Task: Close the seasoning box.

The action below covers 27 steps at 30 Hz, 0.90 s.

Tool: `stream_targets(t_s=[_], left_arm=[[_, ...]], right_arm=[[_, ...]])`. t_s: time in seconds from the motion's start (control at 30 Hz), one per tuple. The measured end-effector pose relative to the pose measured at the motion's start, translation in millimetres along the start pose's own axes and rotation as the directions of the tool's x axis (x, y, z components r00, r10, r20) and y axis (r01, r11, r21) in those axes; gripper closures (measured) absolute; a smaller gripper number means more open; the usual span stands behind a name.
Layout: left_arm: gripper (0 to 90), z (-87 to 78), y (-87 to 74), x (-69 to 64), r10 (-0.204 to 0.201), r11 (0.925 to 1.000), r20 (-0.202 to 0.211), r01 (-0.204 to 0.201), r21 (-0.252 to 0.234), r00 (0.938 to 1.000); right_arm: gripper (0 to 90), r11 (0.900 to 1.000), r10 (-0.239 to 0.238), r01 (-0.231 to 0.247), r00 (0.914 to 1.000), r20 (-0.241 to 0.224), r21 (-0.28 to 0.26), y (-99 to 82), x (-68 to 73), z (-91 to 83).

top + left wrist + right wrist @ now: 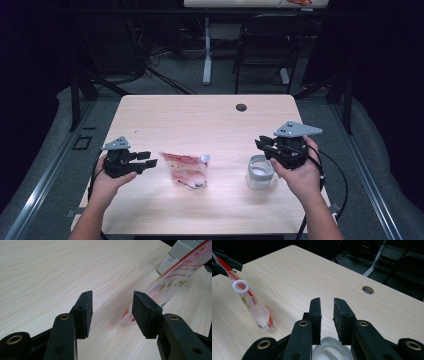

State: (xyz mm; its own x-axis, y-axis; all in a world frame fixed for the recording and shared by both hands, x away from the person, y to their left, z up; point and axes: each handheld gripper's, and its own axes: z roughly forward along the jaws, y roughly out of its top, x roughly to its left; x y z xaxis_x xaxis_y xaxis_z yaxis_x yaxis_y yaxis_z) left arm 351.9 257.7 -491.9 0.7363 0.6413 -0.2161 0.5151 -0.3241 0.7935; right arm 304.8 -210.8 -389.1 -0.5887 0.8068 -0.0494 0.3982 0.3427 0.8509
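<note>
A red and white spouted pouch stands near the middle of the table, its white cap at the upper right. Just left of the pouch my left gripper is open; in the left gripper view its jaws stand wide apart, with the pouch's bottom corner beyond them. A clear round jar sits right of the pouch. My right gripper hovers just above and right of the jar. In the right gripper view the right gripper's pads stand narrowly apart with bare table between them, above the jar's rim.
A cable hole lies near the table's far edge. Beyond the table stand a dark chair and a white desk leg. Bare wood stretches across the far half of the table.
</note>
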Motion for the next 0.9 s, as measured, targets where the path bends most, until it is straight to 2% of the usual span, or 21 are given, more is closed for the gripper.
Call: stream_targets(t_s=[0.57, 0.9], left_arm=[[50.8, -1.2, -1.2, 2.1, -0.012, 0.9999, -0.004, 0.012, -0.002, 0.9999], [50.7, -1.0, -1.2, 1.4, -0.011, 0.9999, -0.005, 0.011, -0.005, 0.9999]], right_arm=[[89.7, 0.9984, 0.056, -0.056, 0.9931, 0.104, 0.001, -16.1, -26.8, -11.4], [90.0, 0.9963, 0.079, -0.083, 0.9852, 0.152, 0.022, -27.4, -41.2, -19.4]])
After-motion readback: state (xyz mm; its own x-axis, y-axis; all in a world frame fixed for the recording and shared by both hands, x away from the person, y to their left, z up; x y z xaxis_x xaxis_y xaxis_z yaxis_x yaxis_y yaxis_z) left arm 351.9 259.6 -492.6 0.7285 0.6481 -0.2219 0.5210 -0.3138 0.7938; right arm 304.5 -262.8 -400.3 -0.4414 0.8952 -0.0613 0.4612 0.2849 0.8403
